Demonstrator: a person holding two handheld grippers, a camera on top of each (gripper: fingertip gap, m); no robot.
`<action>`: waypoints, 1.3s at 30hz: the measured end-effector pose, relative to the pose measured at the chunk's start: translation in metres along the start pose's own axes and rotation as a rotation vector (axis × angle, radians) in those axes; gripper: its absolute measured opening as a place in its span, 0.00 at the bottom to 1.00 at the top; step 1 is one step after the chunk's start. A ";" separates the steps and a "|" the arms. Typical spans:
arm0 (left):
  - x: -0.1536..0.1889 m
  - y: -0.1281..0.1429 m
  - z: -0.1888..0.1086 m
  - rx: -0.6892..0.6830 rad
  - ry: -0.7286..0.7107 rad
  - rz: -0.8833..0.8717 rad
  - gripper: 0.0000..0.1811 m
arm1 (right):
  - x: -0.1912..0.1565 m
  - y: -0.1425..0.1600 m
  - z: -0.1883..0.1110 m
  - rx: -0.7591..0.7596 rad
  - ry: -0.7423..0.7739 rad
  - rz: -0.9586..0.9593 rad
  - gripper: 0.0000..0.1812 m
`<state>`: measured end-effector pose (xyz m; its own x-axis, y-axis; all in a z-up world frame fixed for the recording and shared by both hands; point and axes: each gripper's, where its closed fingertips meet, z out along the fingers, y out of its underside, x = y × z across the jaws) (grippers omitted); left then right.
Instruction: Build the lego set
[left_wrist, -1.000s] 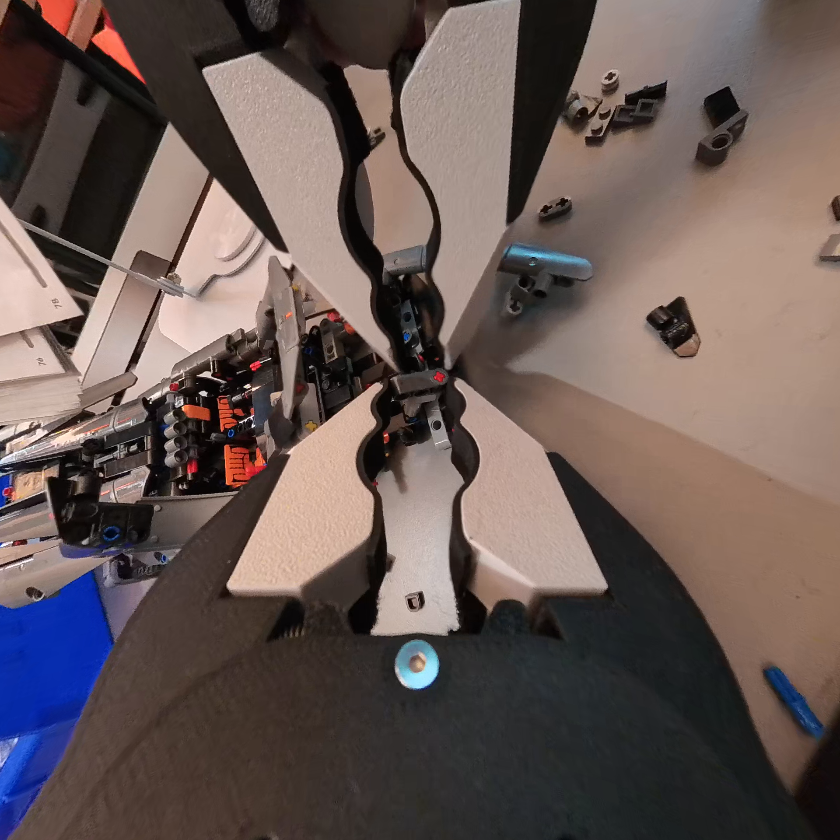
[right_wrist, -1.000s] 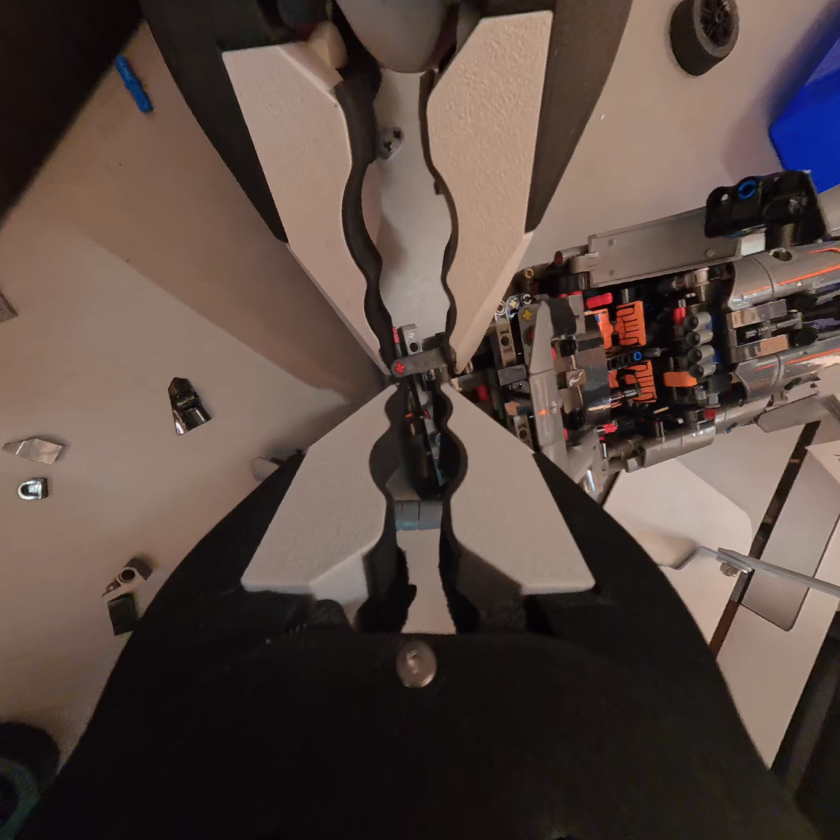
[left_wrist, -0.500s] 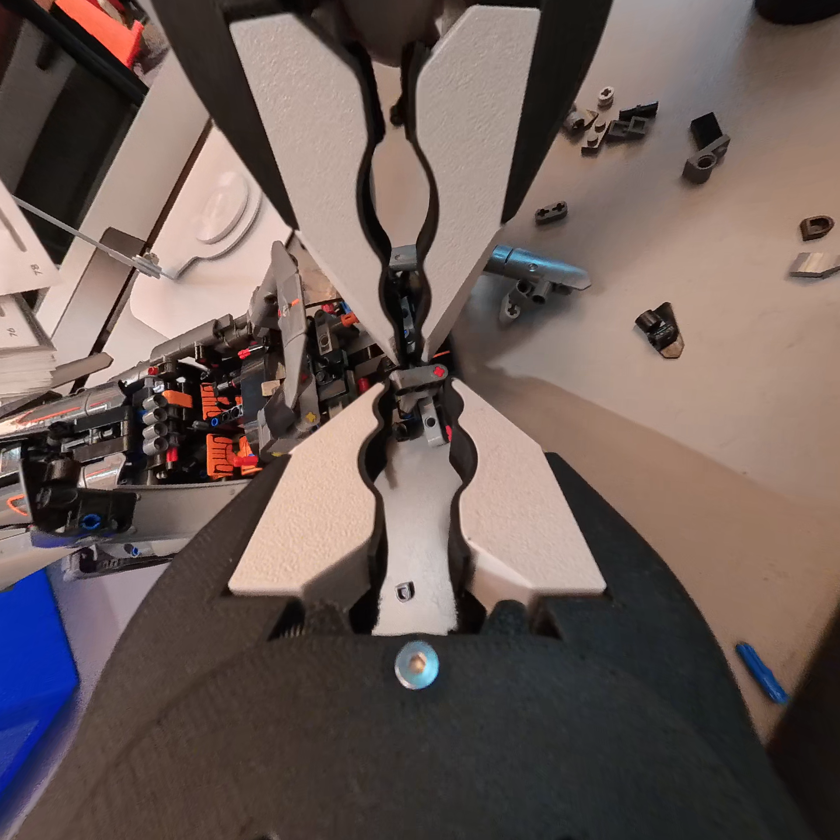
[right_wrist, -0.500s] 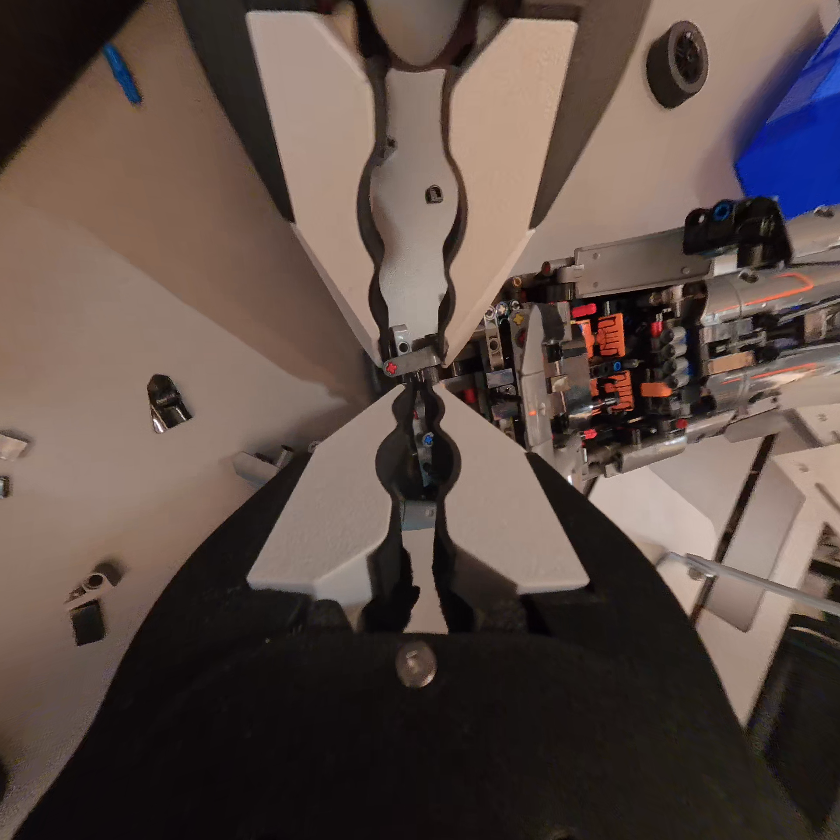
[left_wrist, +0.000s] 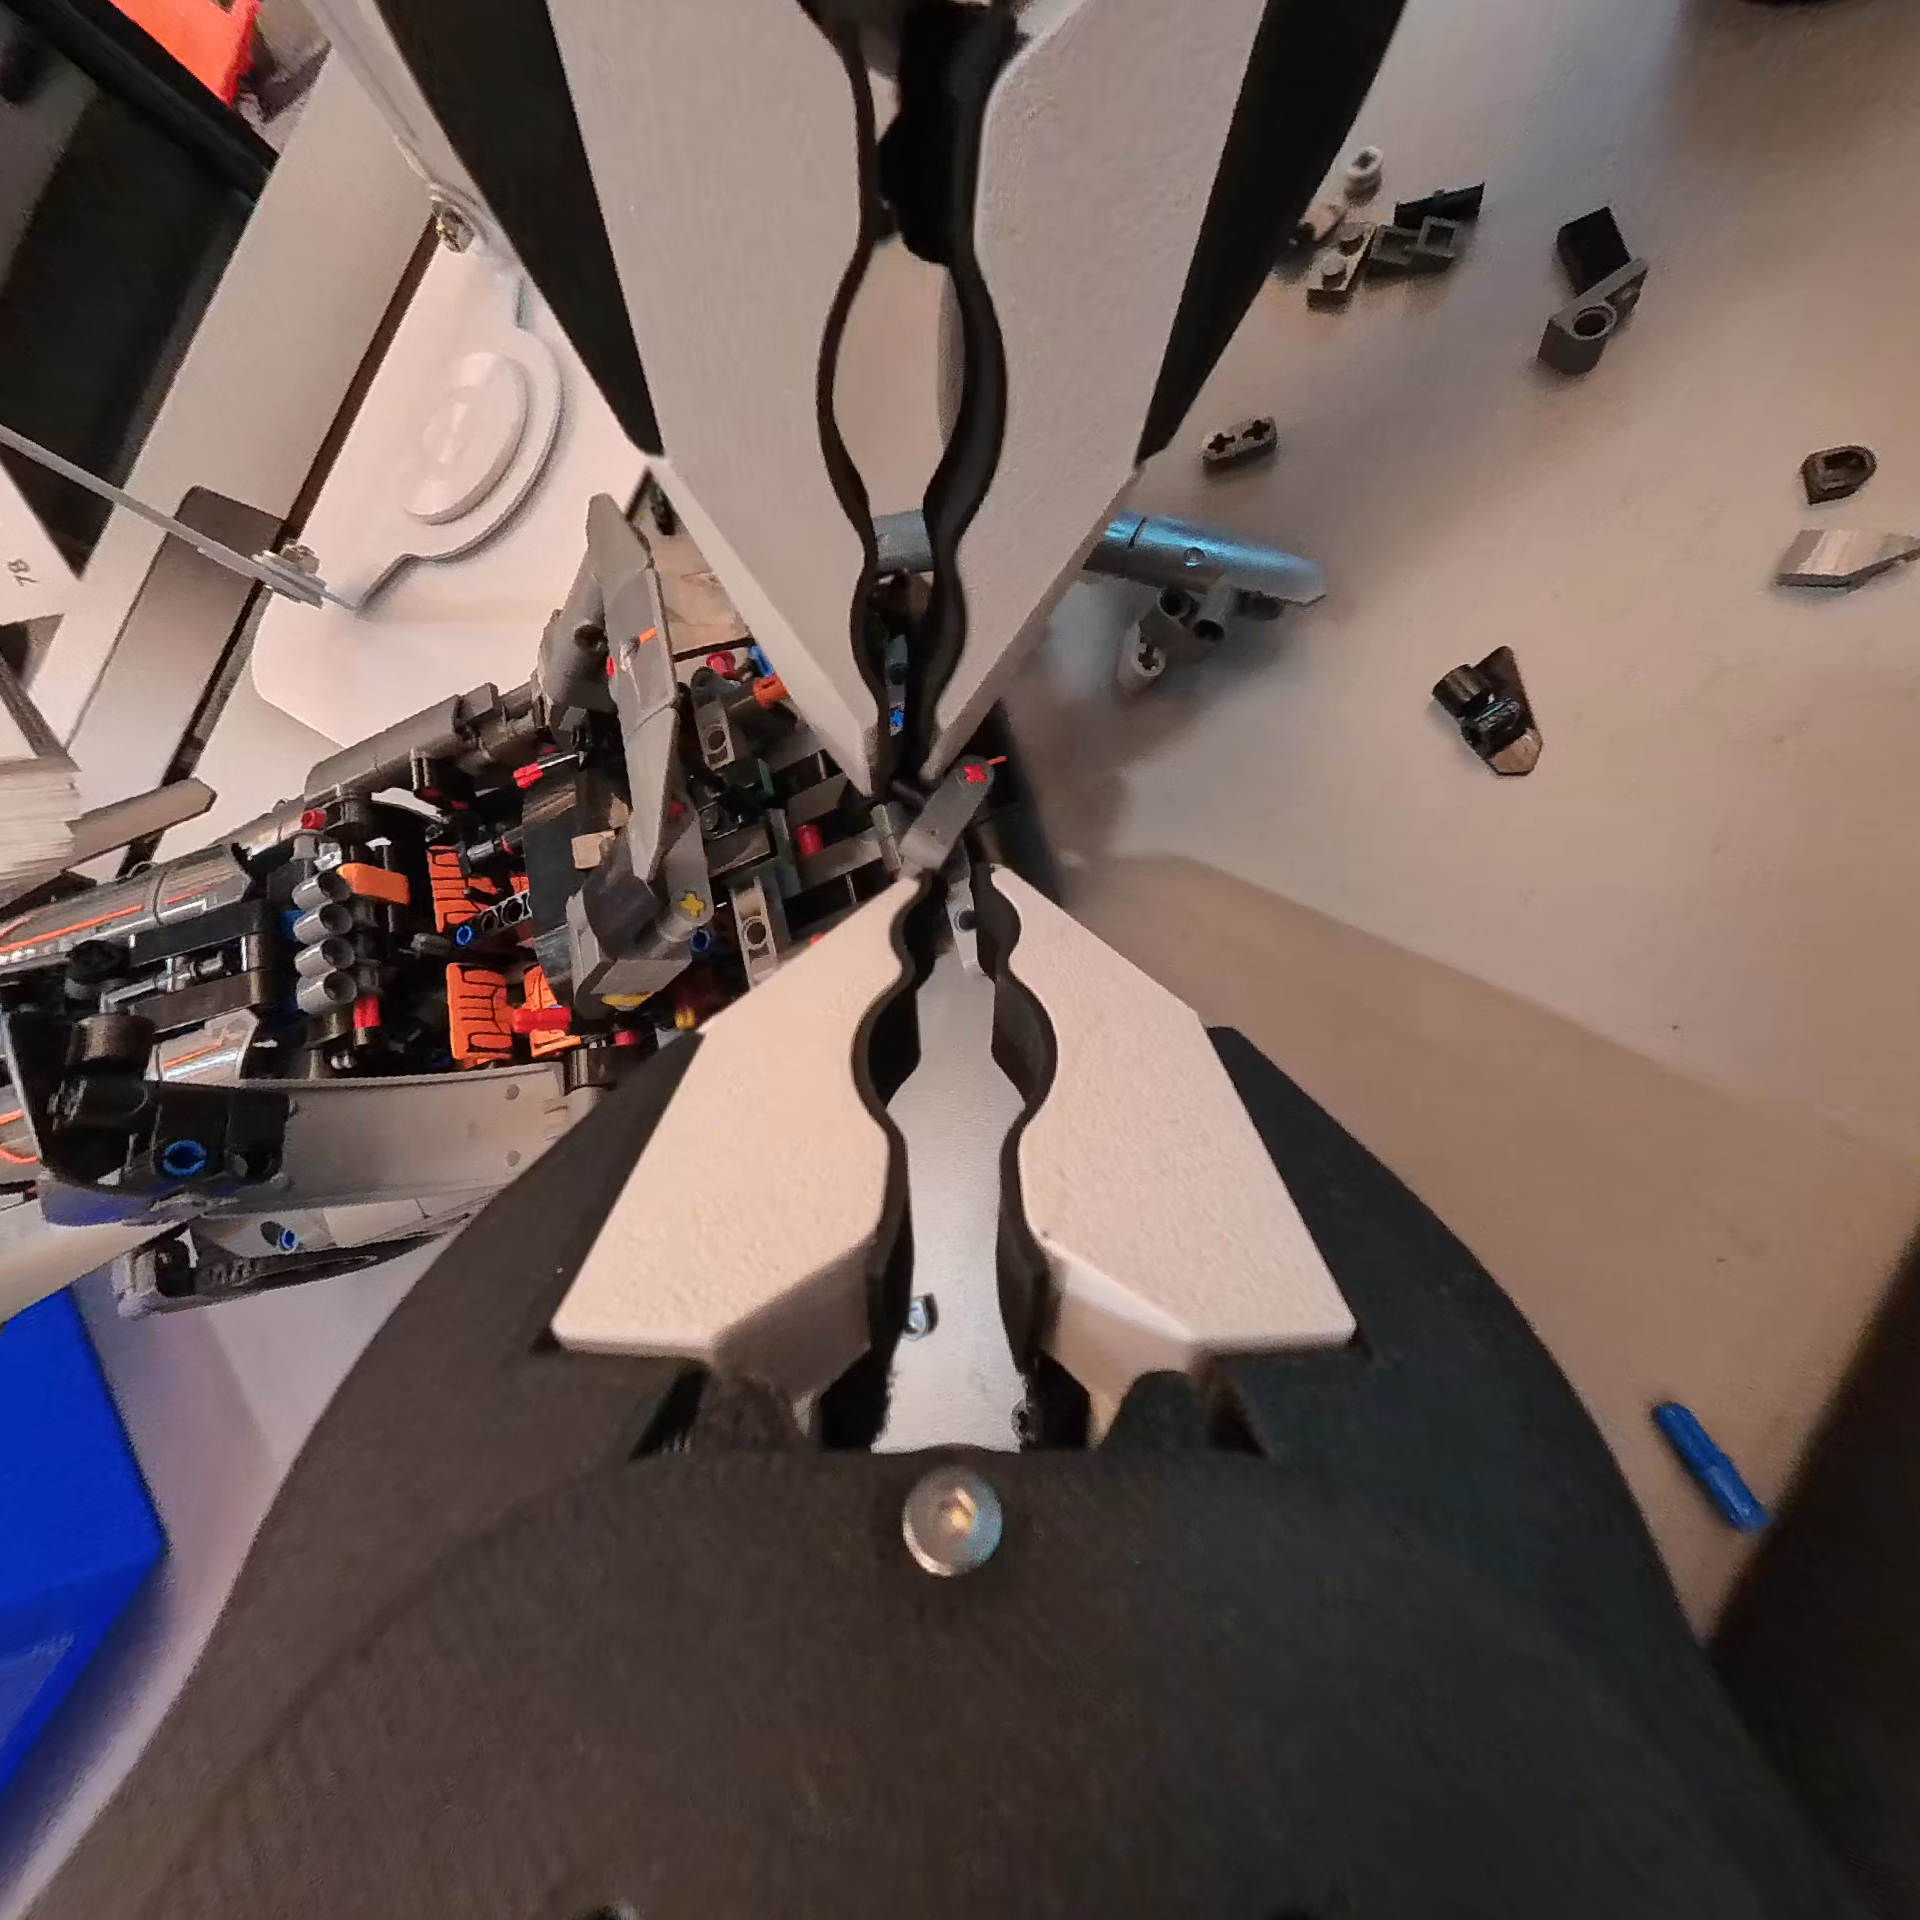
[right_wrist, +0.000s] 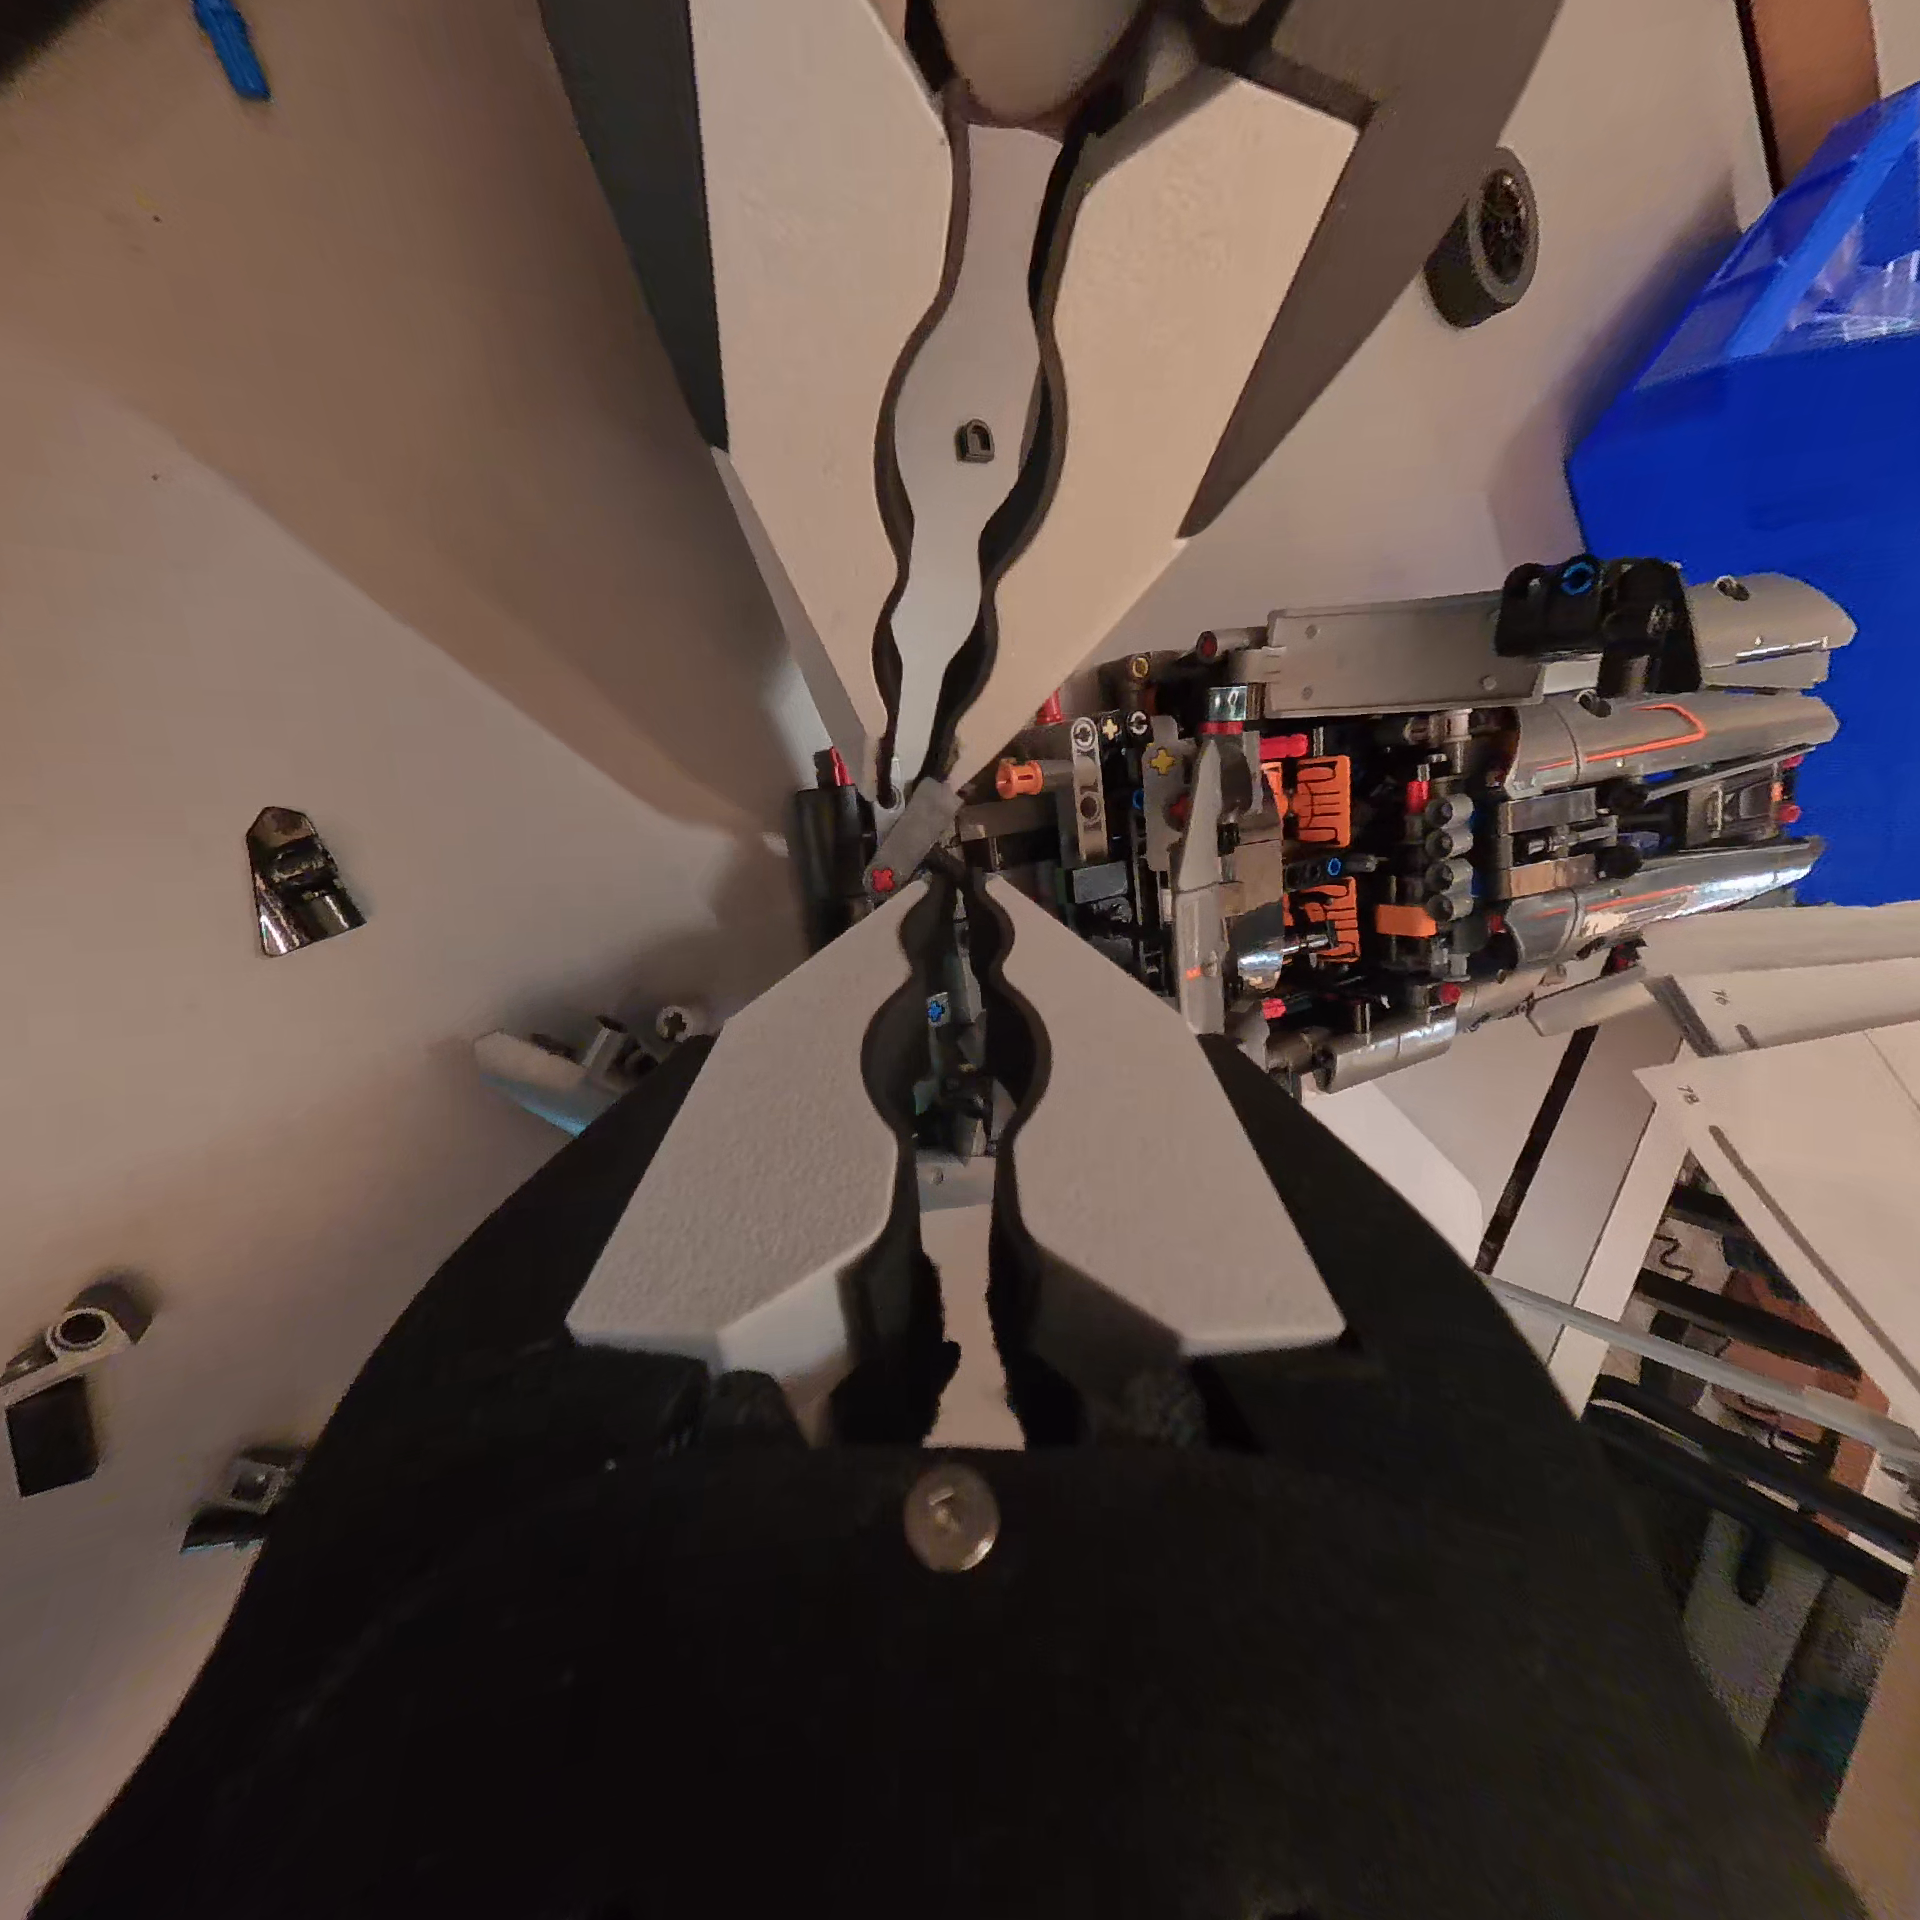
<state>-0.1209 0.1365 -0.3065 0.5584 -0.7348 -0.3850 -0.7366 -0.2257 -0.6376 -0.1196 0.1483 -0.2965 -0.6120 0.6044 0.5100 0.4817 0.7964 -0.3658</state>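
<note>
My two grippers meet tip to tip over the table, beside the end of the grey, black and orange lego car model, which also shows in the right wrist view. My left gripper is shut on a small light grey piece joined to a tilted grey beam with a red pin. My right gripper is shut on a slim dark sub-assembly with a blue pin, whose far end meets that beam. Each gripper shows in the other's view, entering from the top.
Loose parts lie on the pale table: a grey tube piece, a black wedge, a blue pin, dark connectors. A black wheel and a blue bin stand past the model. A metal stand and paper sheets lie behind it. Left and right tips are no more than a few centimetres apart.
The grey beam between the tips has turned from level to tilted. Both grippers stay shut and have shifted a little against the model.
</note>
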 end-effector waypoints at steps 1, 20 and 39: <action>0.001 0.000 0.000 0.001 0.002 0.002 0.02 | 0.001 0.000 0.000 -0.001 0.002 0.006 0.00; -0.012 -0.004 0.001 -0.038 -0.161 0.145 0.17 | -0.006 0.006 0.000 0.004 -0.090 0.124 0.06; -0.017 -0.006 0.006 0.024 -0.141 0.014 0.05 | 0.009 0.013 0.003 -0.003 -0.030 0.173 0.02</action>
<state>-0.1238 0.1541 -0.3001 0.5976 -0.6400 -0.4829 -0.7362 -0.1994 -0.6467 -0.1208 0.1643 -0.2988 -0.5380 0.7330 0.4162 0.5831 0.6802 -0.4442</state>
